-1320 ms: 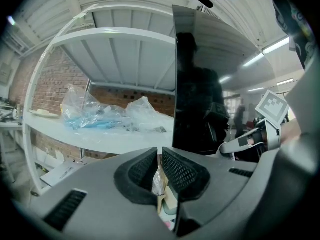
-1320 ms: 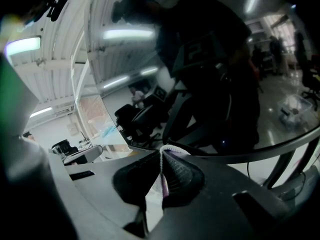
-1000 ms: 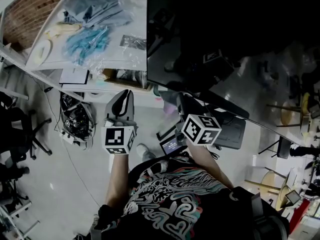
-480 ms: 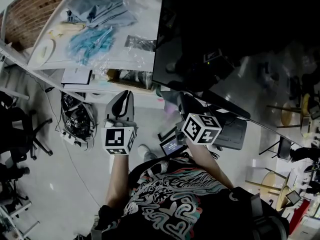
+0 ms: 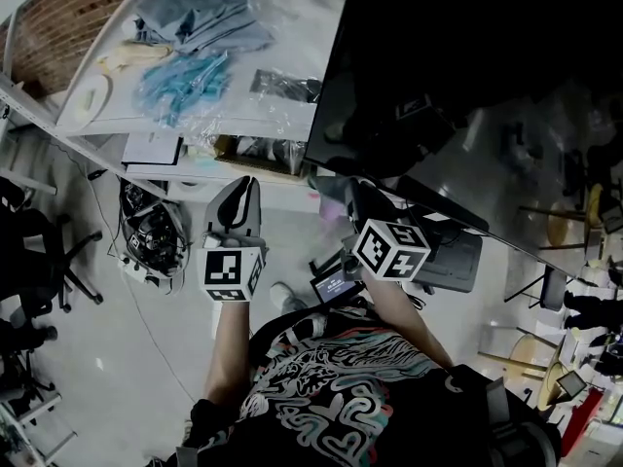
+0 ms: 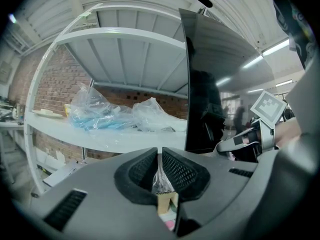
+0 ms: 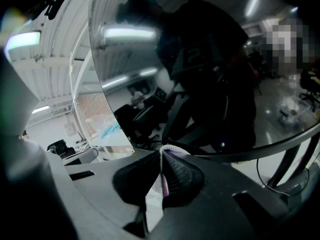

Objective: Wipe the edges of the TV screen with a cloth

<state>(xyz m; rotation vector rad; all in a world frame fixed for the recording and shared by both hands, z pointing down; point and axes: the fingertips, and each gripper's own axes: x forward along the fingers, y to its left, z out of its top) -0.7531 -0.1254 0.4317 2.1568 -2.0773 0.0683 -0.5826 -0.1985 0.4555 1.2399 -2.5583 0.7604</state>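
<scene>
The TV screen (image 5: 467, 66) is a large black glossy panel at the upper right of the head view, its left edge running down over the white table (image 5: 282, 115). My left gripper (image 5: 243, 183) hangs below the table's front edge, left of the TV's lower corner, jaws shut with nothing between them (image 6: 160, 156). The right gripper (image 5: 355, 191) sits just under the TV's lower edge. It is shut on a white and purple cloth (image 7: 152, 204), whose folded edge pokes out at the jaw tips (image 7: 162, 151). The screen (image 7: 200, 59) fills the right gripper view and mirrors the room.
Clear plastic bags with blue items (image 5: 180, 81) and a tape roll (image 5: 83, 95) lie on the table. A cardboard box (image 5: 243, 149) sits on the shelf under it, cables (image 5: 146, 236) on the floor. An office chair (image 5: 39, 251) stands at the left.
In the head view the TV's left edge now sits further right, so more of the table shows. Both grippers hold the same places.
</scene>
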